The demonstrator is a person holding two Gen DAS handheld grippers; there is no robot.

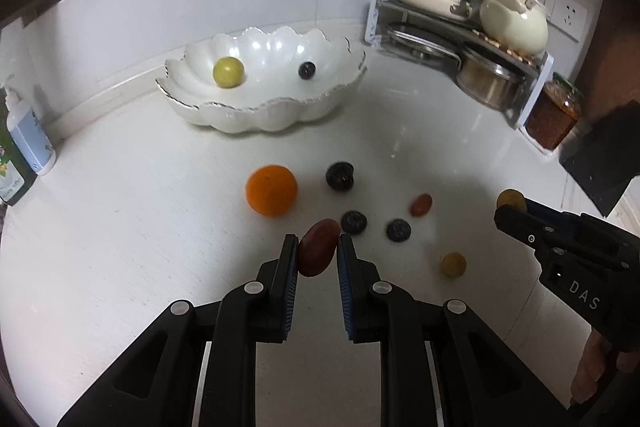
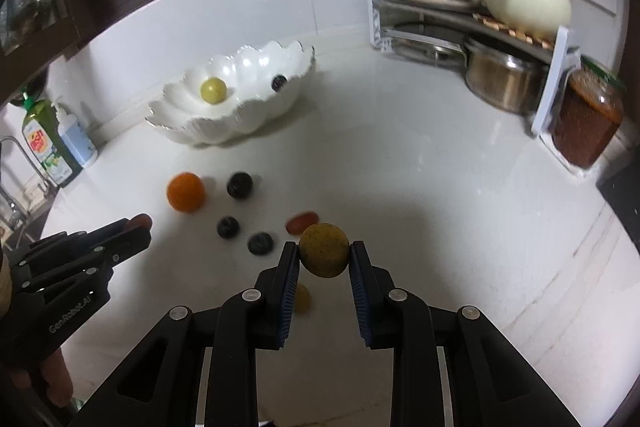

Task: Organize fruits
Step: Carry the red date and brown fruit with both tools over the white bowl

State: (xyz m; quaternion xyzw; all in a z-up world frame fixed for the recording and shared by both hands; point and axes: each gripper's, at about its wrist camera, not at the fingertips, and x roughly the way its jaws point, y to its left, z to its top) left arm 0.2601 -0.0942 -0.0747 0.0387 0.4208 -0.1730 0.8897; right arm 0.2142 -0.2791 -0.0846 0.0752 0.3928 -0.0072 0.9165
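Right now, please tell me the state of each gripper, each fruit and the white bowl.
left gripper: shut on dark red oval fruit, lifted
right gripper: shut on yellow round fruit, lifted
white scalloped bowl: upright, holds a green fruit and a dark berry
orange: loose on counter

Corner rack [image 2: 472,23] at back right of counter: cream pots [image 2: 524,1] on top, steel pot [image 2: 504,79] below, red jar [image 2: 586,123] just beside. Soap bottles [image 2: 60,143] far left.
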